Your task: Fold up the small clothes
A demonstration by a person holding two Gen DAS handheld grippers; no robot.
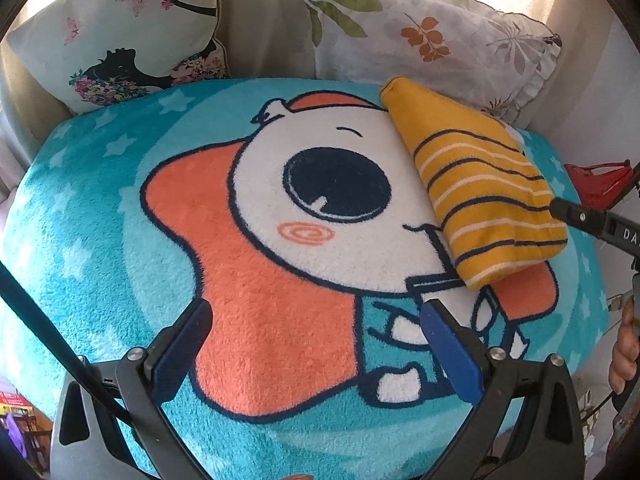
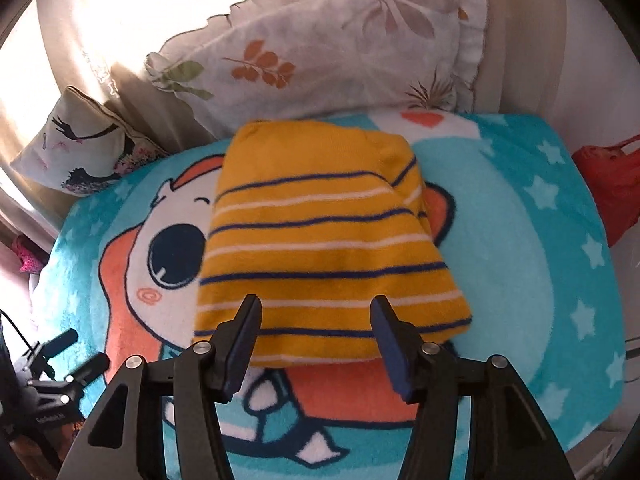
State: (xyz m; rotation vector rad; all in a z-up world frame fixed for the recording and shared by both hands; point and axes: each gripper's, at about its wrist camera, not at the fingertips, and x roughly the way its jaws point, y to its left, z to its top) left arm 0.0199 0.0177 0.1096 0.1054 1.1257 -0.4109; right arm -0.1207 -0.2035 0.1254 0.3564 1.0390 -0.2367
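One garment: a yellow striped garment (image 2: 320, 248), folded into a compact packet, is laid flat on the blanket.
Stripes: navy and white lines are seen running across the yellow knit.
Blanket (image 1: 100, 240): a fleecy turquoise spread with white stars and a cartoon figure in orange and white is stretched under everything.
Garment position: in the left wrist view the packet (image 1: 480, 200) is found at the right side of the blanket, over the cartoon's face edge; its far end is placed close to the leaf-print pillow.
Right hand-held gripper (image 2: 316, 332): it is held released, with blue pads spread apart above the near hem of the garment; nothing is clamped between them.
Left hand-held gripper (image 1: 316, 344): it is held released and wide over the bare blanket, well apart from the garment.
Leaf-print pillow (image 2: 340, 52): it is propped behind the blanket.
Silhouette pillow (image 1: 120, 32): it is set at the far left, beside the leaf-print one.
Red bag (image 2: 612, 184): it is seen beyond the blanket's right edge.
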